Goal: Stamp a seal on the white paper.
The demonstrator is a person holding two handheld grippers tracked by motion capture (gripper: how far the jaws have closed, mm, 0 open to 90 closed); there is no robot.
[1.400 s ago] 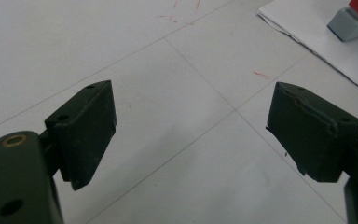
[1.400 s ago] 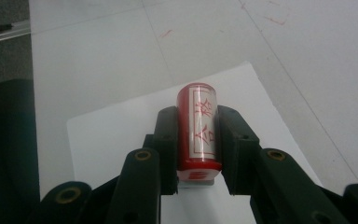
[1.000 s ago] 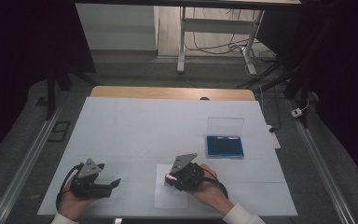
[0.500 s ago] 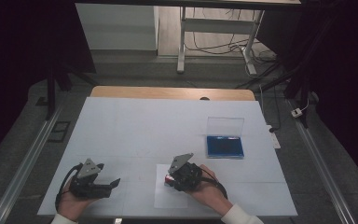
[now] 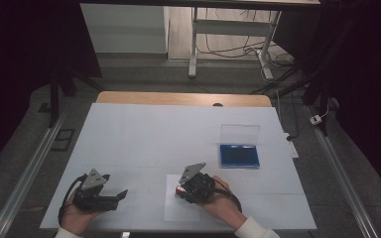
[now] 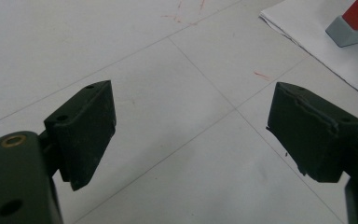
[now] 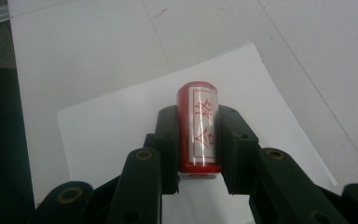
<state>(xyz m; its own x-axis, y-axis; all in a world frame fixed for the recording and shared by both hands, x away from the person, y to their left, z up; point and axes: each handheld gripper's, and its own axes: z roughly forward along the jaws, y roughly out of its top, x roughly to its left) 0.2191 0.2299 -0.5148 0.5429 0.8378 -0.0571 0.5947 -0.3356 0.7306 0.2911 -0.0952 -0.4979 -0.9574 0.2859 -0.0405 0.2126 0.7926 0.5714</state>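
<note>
Nothing has shifted since the earlier frames: both our hands sit where they were. Our right gripper [image 7: 196,140] clamps the red stamp [image 7: 199,126] over the white sheet of paper [image 7: 121,126]; its base is hidden between the jaws. Our left gripper [image 6: 191,135] stands wide, holding nothing, above the table [image 6: 74,42]. Beyond lies a blue ink pad [image 5: 238,155], lid raised.
</note>
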